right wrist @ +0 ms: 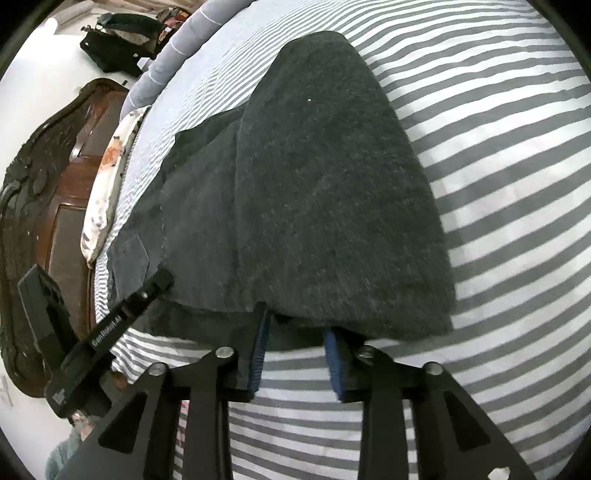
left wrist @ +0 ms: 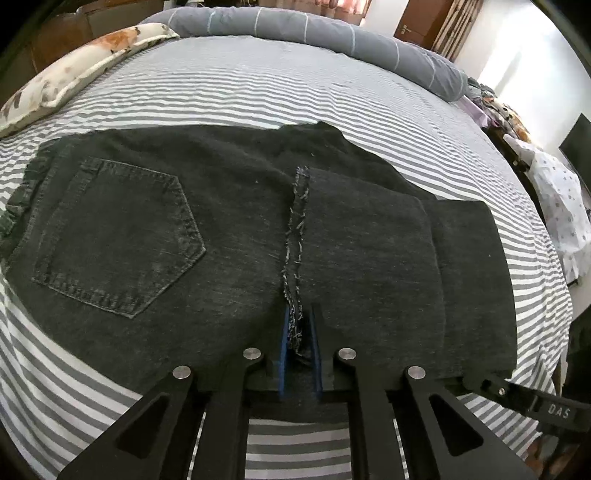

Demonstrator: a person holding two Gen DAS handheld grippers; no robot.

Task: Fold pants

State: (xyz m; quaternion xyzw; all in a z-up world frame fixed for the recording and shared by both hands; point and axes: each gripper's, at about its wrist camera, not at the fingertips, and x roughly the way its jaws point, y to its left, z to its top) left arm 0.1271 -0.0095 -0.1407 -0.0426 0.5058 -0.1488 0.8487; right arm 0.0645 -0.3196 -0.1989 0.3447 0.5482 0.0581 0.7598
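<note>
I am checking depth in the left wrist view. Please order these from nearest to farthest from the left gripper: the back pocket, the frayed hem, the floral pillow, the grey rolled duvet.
1. Frayed hem: between the left gripper fingers, centre.
2. Back pocket: left, on the black jeans.
3. Floral pillow: far left, on the striped sheet.
4. Grey rolled duvet: along the bed's far edge.

My left claw (left wrist: pixel 301 354) is matte black, with blue ribbed pads and round silver pins on its linkage arms. My right claw (right wrist: pixel 295 360) matches it, and white lettering runs along its black side bar.
</note>
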